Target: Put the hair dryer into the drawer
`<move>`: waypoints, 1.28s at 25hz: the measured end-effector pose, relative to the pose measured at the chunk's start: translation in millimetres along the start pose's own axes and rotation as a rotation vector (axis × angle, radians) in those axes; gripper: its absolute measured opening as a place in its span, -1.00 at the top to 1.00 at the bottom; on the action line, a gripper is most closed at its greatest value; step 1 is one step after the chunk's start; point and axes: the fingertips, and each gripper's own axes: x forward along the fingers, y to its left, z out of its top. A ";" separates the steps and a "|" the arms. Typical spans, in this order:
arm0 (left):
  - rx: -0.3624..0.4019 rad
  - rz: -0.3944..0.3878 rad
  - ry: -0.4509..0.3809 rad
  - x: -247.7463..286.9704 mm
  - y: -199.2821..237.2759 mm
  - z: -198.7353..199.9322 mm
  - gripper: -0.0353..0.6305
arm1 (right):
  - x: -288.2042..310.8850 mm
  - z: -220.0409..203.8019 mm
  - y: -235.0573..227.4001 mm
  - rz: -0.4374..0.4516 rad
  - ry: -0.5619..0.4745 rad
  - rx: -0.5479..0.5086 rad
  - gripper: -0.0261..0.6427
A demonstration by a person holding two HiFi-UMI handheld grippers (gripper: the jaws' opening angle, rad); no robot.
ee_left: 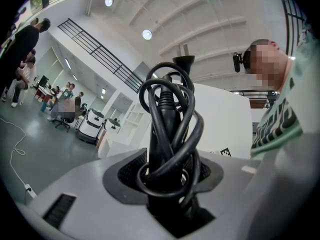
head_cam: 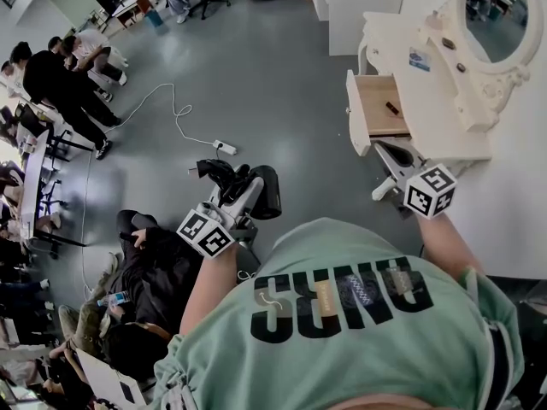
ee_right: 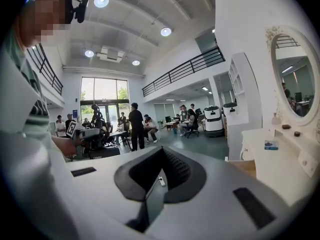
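The black hair dryer [head_cam: 256, 190] hangs over the floor at the middle, its cord wound round the handle. My left gripper [head_cam: 240, 202] is shut on it. In the left gripper view the cord-wrapped handle [ee_left: 167, 134] rises from between the jaws, with the plug at the top. The wooden drawer [head_cam: 376, 101] of the white dressing table [head_cam: 444, 118] stands pulled out, with a small dark thing [head_cam: 392, 108] inside. My right gripper [head_cam: 391, 159] is just below the drawer's front corner, shut with nothing in it. In the right gripper view [ee_right: 155, 196] the drawer [ee_right: 245, 166] lies to the right.
An oval mirror [head_cam: 496, 15] stands on the dressing table. A white power strip [head_cam: 225, 147] with a cable lies on the grey floor. Several people sit and stand at desks along the left [head_cam: 60, 84]. A white cabinet [head_cam: 342, 7] stands at the back.
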 end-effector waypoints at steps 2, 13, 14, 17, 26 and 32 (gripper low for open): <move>0.002 0.001 -0.004 7.2 -6.0 -1.0 0.26 | -6.5 1.6 -5.5 0.006 -0.004 -0.009 0.94; -0.015 0.008 -0.030 55.7 -47.5 -20.9 0.26 | -57.9 -2.6 -63.7 0.002 -0.015 -0.003 0.94; -0.018 0.011 -0.029 58.0 -48.5 -23.9 0.26 | -59.7 -4.6 -68.7 0.001 -0.014 0.002 0.94; -0.026 0.027 -0.019 60.4 -46.1 -29.8 0.26 | -58.9 -10.4 -76.5 0.003 -0.005 0.015 0.94; -0.058 0.021 -0.015 71.6 6.7 -25.2 0.26 | -8.2 -11.7 -84.4 0.003 0.029 0.013 0.94; -0.069 -0.025 -0.004 91.1 99.1 0.9 0.26 | 81.7 6.4 -97.6 -0.039 0.029 0.003 0.94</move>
